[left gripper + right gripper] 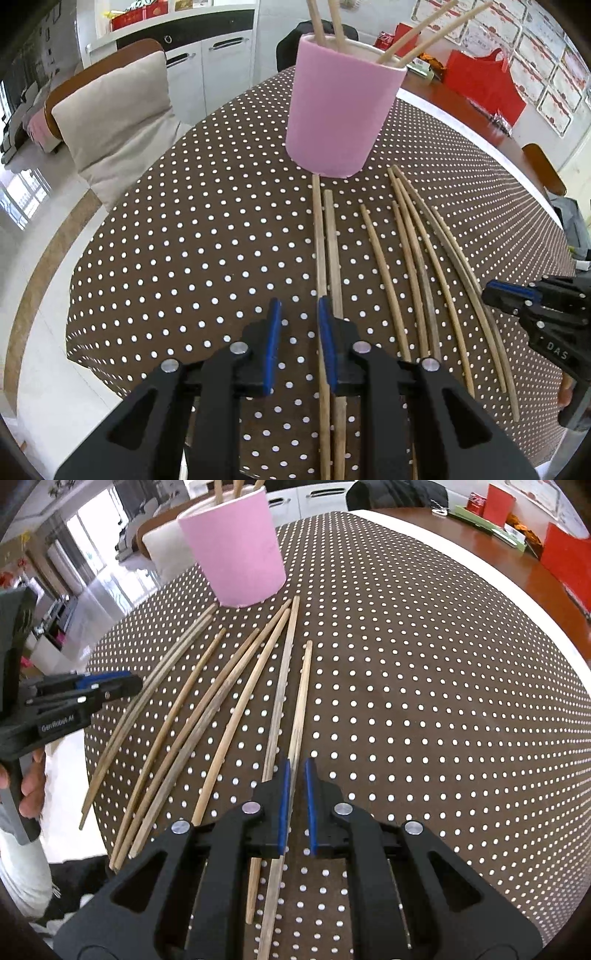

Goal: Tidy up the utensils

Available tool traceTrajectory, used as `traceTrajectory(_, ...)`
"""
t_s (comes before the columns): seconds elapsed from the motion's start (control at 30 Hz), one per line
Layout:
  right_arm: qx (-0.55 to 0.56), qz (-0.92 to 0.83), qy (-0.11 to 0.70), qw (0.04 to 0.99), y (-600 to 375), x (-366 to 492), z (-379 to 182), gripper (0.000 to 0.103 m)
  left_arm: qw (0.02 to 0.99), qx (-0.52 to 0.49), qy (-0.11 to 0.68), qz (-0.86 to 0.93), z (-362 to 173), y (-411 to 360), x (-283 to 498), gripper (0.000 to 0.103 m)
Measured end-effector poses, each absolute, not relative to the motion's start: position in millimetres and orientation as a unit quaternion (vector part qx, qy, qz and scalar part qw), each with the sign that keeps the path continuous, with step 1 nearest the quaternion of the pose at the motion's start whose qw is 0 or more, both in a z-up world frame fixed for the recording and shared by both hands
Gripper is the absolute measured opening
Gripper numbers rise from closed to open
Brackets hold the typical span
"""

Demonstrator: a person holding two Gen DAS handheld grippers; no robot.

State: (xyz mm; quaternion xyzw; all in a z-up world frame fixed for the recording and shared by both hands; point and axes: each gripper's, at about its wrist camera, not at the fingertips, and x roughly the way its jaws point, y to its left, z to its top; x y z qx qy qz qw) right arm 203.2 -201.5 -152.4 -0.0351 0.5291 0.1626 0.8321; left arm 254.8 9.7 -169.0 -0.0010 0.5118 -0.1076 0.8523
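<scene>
Chopsticks (pixel 236 701) are lying loose on the dotted tablecloth (pixel 424 701), below the pink cup (pixel 236 550).
Both grippers are pointing steeply down: the left gripper (pixel 297 306) is standing slightly spread and empty beside a pair, the right gripper (pixel 297 766) is pinching one chopstick (pixel 301 709); the cup is holding four sticks (pixel 424 33).

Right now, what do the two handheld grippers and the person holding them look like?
Both grippers are matte black plastic with angular, cut-out bodies, silver round pivot pins and blue pads lining the fingers. The left gripper carries white "GenRobot.AI" lettering on its side; the right gripper shows white letters reading "DAS". The hand holding the left one emerges beside a grey and white garment.
</scene>
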Motion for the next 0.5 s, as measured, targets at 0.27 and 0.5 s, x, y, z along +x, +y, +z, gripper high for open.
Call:
traceTrajectory(0.27,-0.052,0.154,0.542,0.825,-193.4,201.5,-153.4,0.010,0.852,0.028,0.515,-0.092,-167.8,1.9,258.1,0.021)
traceTrajectory(0.5,-0.052,0.157,0.557,0.814,-192.0,203.7,-156.5,0.019,0.849,0.022,0.517,-0.109,-165.4,-1.2,254.5,0.021)
